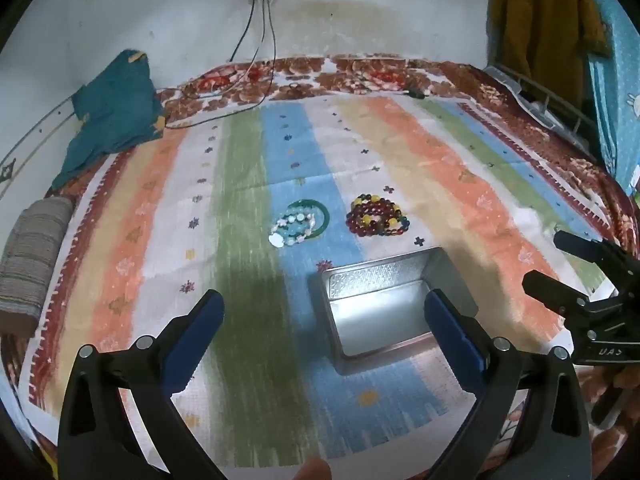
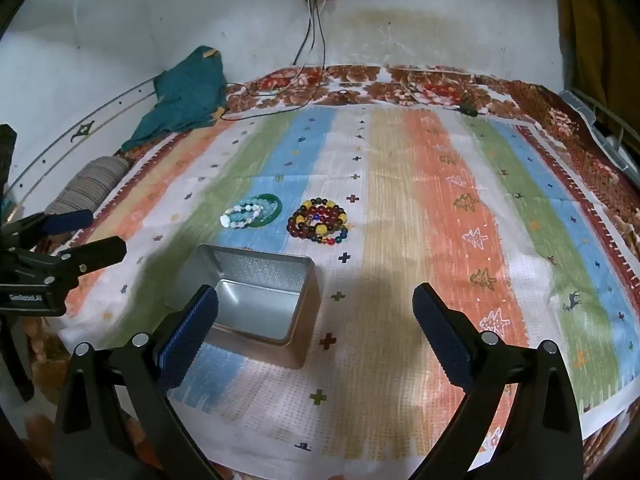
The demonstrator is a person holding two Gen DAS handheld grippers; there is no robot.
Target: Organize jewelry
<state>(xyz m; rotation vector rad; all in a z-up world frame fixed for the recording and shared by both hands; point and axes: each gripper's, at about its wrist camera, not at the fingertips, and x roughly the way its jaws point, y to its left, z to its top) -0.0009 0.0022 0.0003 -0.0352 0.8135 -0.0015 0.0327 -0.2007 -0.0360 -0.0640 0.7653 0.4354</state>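
A: Item one, metal tin [image 1: 384, 312]: sitting open and empty at lower centre of the left wrist view, on the striped cloth [image 1: 248, 184].

B: Item two, pale bead bracelets with green bangle [image 1: 298, 224]: lying mid-frame, above the tin. Item three, dark red and yellow bead bracelets [image 1: 378, 216]: lying just beside them to the right.

A: Left gripper [image 1: 324, 328]: fingers spreading wide, carrying nothing. Right gripper [image 2: 316, 320]: likewise released, nothing between the pads.

B: Risks, as judged: strands are overlapping, so one pinch is likely dragging up several or shedding one mid-carry. The cloth is looking loose; low fingers could be snagging it. A knock could be shifting the light tin.
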